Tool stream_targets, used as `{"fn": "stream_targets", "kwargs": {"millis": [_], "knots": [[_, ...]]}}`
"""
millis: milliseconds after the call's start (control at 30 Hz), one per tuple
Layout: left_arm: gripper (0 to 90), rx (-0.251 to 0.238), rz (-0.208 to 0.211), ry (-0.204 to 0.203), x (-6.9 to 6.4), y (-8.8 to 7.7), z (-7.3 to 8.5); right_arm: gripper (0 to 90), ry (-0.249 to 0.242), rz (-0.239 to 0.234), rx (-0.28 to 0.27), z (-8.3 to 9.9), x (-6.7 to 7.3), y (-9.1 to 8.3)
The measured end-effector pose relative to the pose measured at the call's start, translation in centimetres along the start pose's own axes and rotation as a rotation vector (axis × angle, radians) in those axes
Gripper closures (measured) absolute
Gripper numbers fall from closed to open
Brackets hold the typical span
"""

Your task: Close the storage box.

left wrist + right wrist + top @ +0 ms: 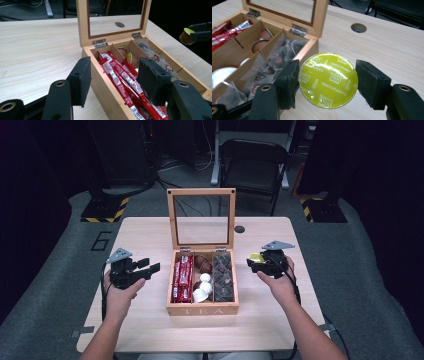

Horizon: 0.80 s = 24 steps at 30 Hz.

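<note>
One round yellow-lidded coffee capsule (328, 80) was gripped between the right gripper (327, 82) fingers beside the open wooden tea box (202, 309) above the desk (145, 325), where a slip could be caused by the curved rim, while the left gripper (113, 80) fingers were held open and empty.

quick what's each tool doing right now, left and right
Left tool: open, nothing between its pads, beside the tea box.
Right tool: closed on the yellow-lidded coffee capsule, held right of the box.

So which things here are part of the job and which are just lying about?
In the job: coffee capsule held in the right gripper; open tea box; left gripper, empty.
Lying about: folding chair; table's cable hole.
</note>
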<state>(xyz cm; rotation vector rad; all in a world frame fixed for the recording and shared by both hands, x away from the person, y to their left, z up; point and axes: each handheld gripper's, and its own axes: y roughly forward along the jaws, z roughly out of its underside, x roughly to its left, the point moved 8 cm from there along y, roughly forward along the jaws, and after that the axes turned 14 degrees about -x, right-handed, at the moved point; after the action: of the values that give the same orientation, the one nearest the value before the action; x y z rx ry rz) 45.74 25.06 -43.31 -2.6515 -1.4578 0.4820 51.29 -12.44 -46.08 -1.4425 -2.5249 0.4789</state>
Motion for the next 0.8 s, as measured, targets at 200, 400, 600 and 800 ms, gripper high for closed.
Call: {"fn": "stream_targets", "kwargs": {"millis": [200,400,600,800], "knots": [[44.4,0.003,0.002,0.001,0.0,0.0,0.0,37.0,0.016,0.020,0.006,1.1,-0.9,-0.4],[44.4,0.003,0.001,0.000,0.0,0.0,0.1,37.0,0.028,0.044,0.012,2.2,-1.8,-0.8],[44.4,0.003,0.000,0.000,0.0,0.0,0.1,37.0,0.038,0.071,0.014,3.2,-2.7,-1.3],[44.4,0.004,0.000,0.000,0.0,0.0,0.1,37.0,0.063,0.089,0.015,4.2,-3.3,-1.7]]}}
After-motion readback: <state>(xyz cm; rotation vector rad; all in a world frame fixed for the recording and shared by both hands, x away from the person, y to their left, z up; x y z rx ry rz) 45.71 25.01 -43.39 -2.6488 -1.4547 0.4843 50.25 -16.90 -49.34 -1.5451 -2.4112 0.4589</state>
